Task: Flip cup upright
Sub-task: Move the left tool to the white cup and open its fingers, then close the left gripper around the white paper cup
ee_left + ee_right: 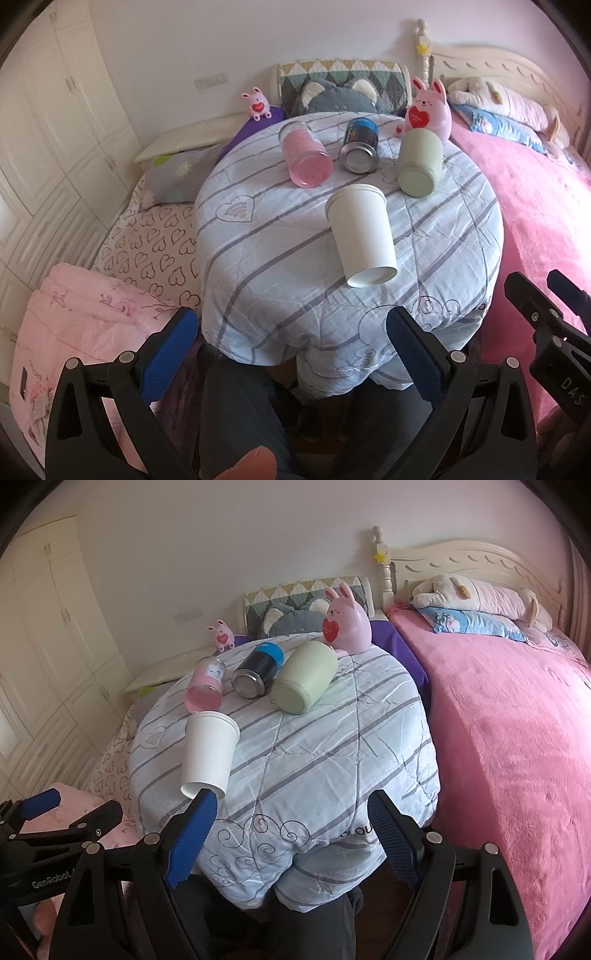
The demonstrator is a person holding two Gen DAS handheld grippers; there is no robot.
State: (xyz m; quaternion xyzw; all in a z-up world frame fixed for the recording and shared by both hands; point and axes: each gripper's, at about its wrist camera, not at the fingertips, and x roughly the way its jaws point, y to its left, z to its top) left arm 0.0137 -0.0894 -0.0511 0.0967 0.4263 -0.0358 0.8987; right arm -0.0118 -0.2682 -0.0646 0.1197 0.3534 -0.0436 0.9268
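The round quilt-draped table (258, 258) held four toppled vessels, bases toward you for easy reach: green cup (421, 162), white paper cup (362, 236) nearest, pink jar (306, 155), apparently steel tumbler (360, 149). You held left gripper (291, 354) and right gripper (291, 830) wide apart, empty.

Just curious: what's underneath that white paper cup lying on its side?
The white cup lies on a striped quilt draped over a round table. The tabletop itself is covered, so it cannot be seen.
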